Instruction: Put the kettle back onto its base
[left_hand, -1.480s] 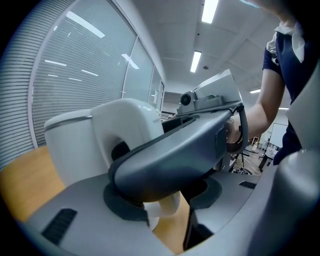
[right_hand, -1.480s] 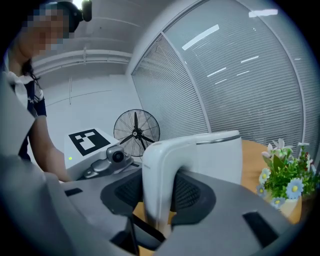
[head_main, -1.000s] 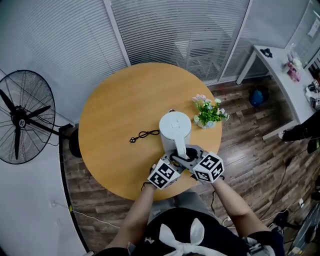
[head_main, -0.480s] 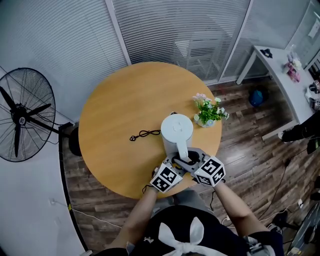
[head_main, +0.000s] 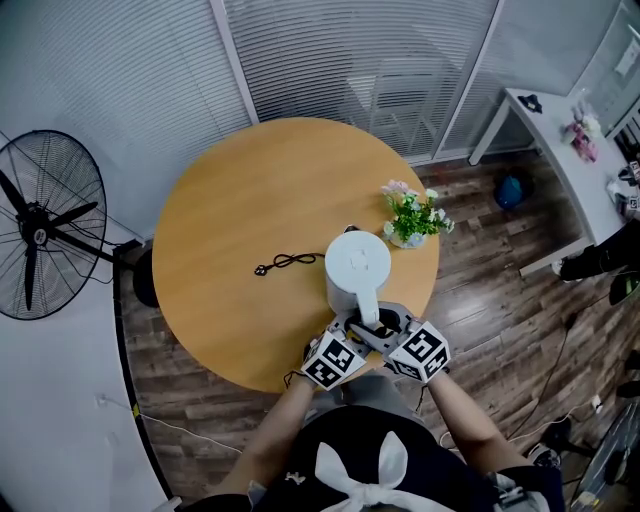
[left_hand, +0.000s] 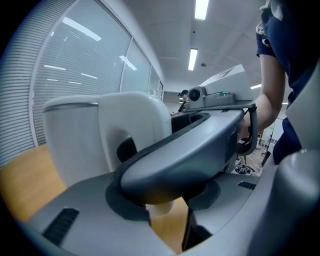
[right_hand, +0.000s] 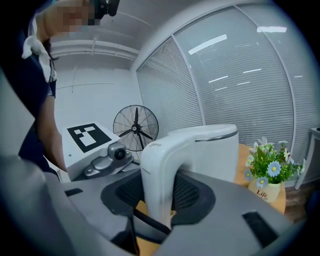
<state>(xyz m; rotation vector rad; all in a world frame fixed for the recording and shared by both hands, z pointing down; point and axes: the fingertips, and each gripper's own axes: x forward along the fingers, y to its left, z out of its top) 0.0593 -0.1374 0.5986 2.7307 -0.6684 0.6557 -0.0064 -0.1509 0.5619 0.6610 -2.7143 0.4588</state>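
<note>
Kettle: white kettle (head_main: 357, 268) upright on the round table (head_main: 240, 200), close to the edge nearest the person, handle (right_hand: 157, 170) pointing at them. Flower pot (head_main: 410, 215) is near, on its far right.
Right gripper (right_hand: 159, 197): jaws closed on the handle, dark pads pressed to both its sides. This one carries the load.
Left gripper (left_hand: 165, 215): jaws apart. The handle's lower end and the right gripper's jaw sit in the gap, with bare table showing beside the handle, so I read it as not clamped.
Base: not visible as a separate part in any view. The black cord (head_main: 285, 264) runs across the table to the kettle's foot, so the base is probably right under it.
Progress: looks close to done, but I can't tell whether the kettle is seated or held just above.
Left to do: confirm it sits flat, open the right jaws, back both grippers off.
Head view only: the kettle's position on the table and the cord run, but no jaw detail.
Gripper views only: pad contact on the handle. Neither shows the kettle's underside.
</note>
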